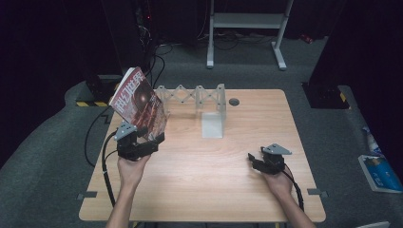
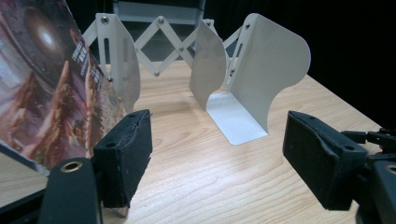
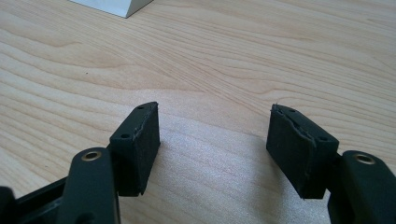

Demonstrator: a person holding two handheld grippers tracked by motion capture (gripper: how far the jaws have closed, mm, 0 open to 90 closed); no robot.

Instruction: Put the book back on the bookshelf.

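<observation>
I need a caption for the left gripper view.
Open left gripper beside a tilted magazine, facing a white expandable bookend rack on the table.

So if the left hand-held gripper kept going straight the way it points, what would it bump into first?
Probably the white folding book rack: the left hand-held gripper points at it over bare table. The book leans just outside its left jaw, though depth is hard to judge.

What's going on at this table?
A person works with a gripper in each hand. By the left gripper a book stands tilted, just outside the open jaws, beside a white folding rack on the table. The right gripper rests open on the table.
</observation>
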